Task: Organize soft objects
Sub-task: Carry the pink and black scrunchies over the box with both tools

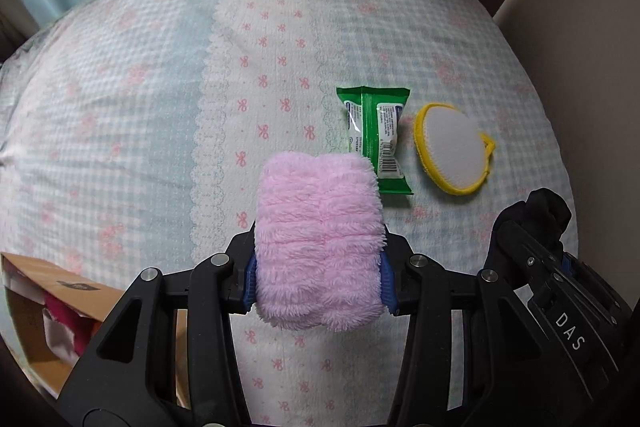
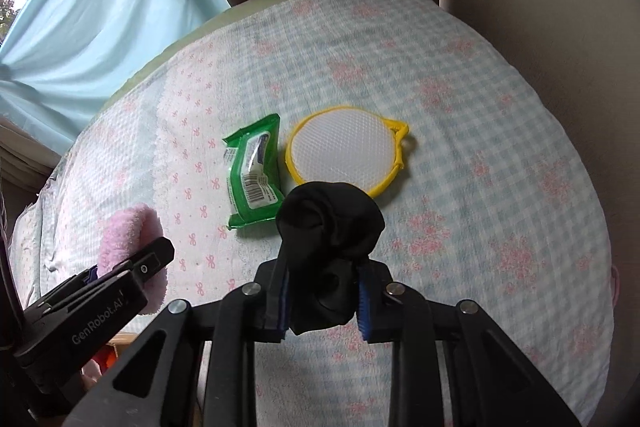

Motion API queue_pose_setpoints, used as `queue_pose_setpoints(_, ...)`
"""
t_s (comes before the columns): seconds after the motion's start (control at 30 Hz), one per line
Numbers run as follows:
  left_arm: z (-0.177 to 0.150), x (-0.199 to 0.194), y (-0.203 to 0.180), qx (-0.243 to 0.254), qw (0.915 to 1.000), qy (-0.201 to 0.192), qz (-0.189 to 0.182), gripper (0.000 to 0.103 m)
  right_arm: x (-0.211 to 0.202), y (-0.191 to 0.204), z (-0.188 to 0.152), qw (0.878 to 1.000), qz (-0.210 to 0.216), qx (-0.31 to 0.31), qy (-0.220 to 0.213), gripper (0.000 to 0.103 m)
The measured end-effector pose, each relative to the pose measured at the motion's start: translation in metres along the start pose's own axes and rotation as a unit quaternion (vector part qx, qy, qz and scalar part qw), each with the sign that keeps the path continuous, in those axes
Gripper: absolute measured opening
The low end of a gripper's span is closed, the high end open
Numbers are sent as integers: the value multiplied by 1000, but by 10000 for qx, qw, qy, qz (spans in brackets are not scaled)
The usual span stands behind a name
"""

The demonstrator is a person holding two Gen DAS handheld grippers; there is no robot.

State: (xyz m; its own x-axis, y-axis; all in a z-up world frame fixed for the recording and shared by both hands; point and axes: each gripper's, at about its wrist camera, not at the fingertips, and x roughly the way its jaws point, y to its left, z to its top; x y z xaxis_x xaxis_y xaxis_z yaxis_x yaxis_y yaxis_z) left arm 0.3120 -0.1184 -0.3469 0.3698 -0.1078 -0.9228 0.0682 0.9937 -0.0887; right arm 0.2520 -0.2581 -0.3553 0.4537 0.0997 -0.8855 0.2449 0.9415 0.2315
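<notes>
My left gripper [image 1: 318,287] is shut on a fluffy pink cloth roll [image 1: 318,239] and holds it above the bed. The pink roll also shows at the left of the right wrist view [image 2: 128,239]. My right gripper [image 2: 322,303] is shut on a bunched black sock [image 2: 330,223], also held above the bed; the black sock shows at the right of the left wrist view [image 1: 540,215]. A green wipes packet [image 1: 374,135] [image 2: 252,171] and a round white pad with yellow rim [image 1: 454,151] [image 2: 344,151] lie side by side on the bedspread ahead of both grippers.
The bedspread [image 1: 140,107] is pale blue check with pink bows. A cardboard box [image 1: 60,307] holding pink and red fabric sits at the lower left. Beige upholstery [image 1: 580,47] rises behind and to the right; a light blue curtain [image 2: 100,27] hangs at the left.
</notes>
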Motion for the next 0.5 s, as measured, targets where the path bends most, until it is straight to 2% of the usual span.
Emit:
queue_pose_setpoints(0.27, -8, -118, -6, -64, 9972, -737, -146, 42, -102, 33, 1, 9978, 84, -347, -558, 23)
queue_pose_setpoints(0.5, -31, -216, 18, -211, 9917, -1266, -107, 42, -185, 78, -14, 9910, 356, -939, -882, 23)
